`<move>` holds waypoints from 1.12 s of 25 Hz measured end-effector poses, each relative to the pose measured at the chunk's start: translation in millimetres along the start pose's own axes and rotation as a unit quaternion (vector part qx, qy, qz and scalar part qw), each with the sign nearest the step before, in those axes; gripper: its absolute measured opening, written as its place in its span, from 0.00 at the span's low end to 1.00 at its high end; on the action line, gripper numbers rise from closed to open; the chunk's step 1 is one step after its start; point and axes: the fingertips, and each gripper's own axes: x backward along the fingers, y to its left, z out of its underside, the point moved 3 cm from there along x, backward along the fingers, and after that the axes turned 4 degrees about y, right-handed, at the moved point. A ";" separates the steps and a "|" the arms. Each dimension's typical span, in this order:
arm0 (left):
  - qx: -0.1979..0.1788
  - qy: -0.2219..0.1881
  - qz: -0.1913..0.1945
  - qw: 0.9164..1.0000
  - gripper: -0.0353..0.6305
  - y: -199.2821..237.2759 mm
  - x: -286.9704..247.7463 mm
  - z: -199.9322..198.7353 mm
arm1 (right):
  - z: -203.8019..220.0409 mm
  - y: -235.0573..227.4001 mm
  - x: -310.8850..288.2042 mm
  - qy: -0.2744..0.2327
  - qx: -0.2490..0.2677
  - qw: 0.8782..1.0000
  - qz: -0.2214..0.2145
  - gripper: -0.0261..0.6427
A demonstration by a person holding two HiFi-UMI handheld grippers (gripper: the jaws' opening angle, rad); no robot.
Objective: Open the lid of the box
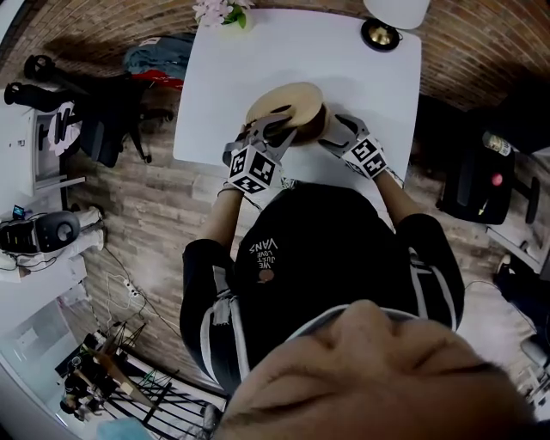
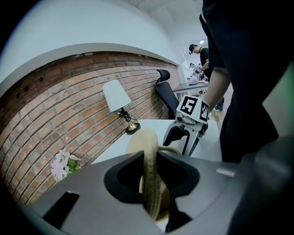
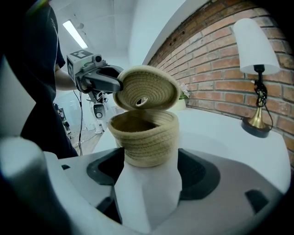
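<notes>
A round woven box (image 3: 144,135) stands on the white table (image 1: 258,60) near its front edge. Its flat woven lid (image 3: 147,87) is lifted off the rim and tilted above the opening. My left gripper (image 3: 117,82) is shut on the lid's edge; in the left gripper view the lid (image 2: 150,174) stands edge-on between the jaws. My right gripper (image 3: 147,156) holds the box body from the right, its jaws closed against the woven wall. From the head camera, the lid (image 1: 288,100) hides most of the box (image 1: 311,123), with the left gripper (image 1: 273,131) and right gripper (image 1: 331,129) on either side.
A table lamp (image 1: 380,33) with a white shade stands at the table's far right corner. Pale flowers (image 1: 222,12) sit at the far left corner. A brick wall runs behind the table. A black chair (image 1: 107,120) and equipment stand on the floor to the left.
</notes>
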 end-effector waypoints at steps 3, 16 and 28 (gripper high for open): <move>0.010 -0.011 -0.009 1.000 0.19 5.3 1.7 -0.4 | -0.8 -2.8 3.0 0.000 -0.006 1.000 0.013 0.54; 0.068 -0.052 -0.031 0.996 0.18 42.3 13.5 13.1 | -7.2 -7.8 19.0 -0.008 -0.043 0.997 0.065 0.54; 0.107 -0.076 -0.051 0.990 0.18 64.8 26.2 28.8 | -35.8 -24.1 53.9 -0.105 -0.171 0.973 0.114 0.54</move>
